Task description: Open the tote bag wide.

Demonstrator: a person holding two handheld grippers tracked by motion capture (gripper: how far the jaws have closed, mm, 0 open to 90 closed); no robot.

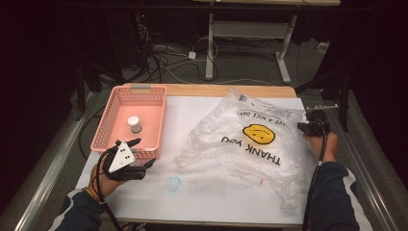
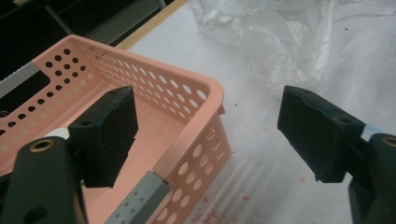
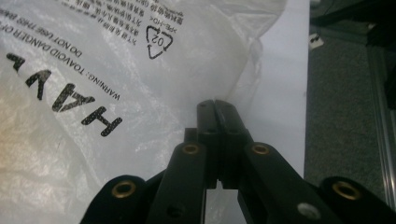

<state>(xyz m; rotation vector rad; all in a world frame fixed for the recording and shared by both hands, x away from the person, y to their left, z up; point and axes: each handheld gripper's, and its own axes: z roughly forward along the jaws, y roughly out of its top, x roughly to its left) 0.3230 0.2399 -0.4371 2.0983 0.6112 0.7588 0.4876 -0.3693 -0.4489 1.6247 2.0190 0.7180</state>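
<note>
Jaws of the left gripper (image 2: 205, 135) stand wide apart, one on each side of the near right corner of the pink basket (image 1: 150, 99). One jaw sits inside the basket and one sits outside over the white bench (image 1: 202, 192). A small jar (image 1: 134, 124) stands in the middle of the basket, a little farther away and to the left of those jaws. Over on the right, the right gripper (image 3: 216, 108) has its jaws pressed together at the far right edge of the plastic bag (image 1: 250, 139). It may be pinching the bag's edge, but that is hard to tell.
</note>
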